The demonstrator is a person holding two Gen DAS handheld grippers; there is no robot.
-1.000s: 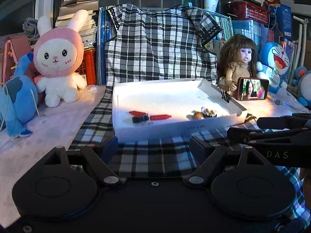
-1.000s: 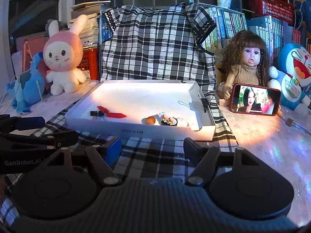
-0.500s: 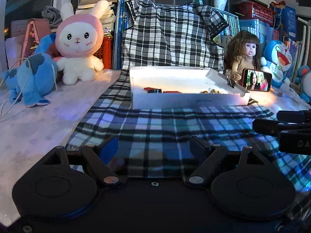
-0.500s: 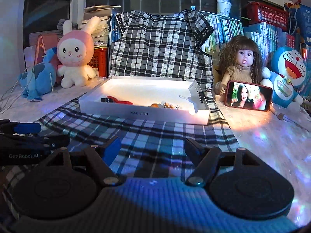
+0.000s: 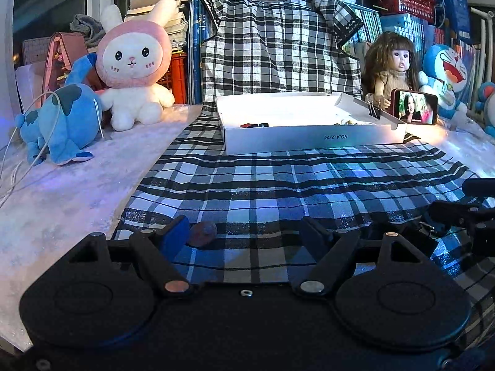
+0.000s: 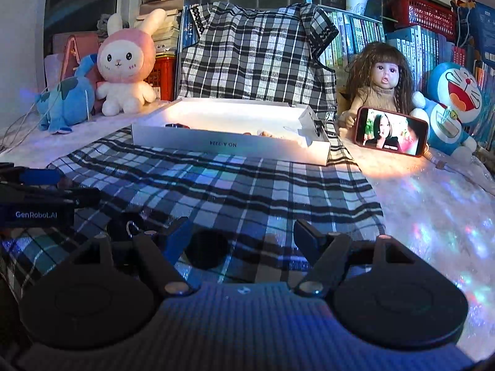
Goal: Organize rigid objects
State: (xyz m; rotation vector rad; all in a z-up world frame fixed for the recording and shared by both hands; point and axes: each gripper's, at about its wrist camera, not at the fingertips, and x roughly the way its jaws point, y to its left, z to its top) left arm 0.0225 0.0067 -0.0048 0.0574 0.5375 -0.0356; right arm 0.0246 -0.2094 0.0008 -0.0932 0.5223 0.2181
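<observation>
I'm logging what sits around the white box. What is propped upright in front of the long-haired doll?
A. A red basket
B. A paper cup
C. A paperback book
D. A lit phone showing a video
D: in the right wrist view a phone with a lit screen showing faces stands tilted against the doll, just right of the white box.
</observation>
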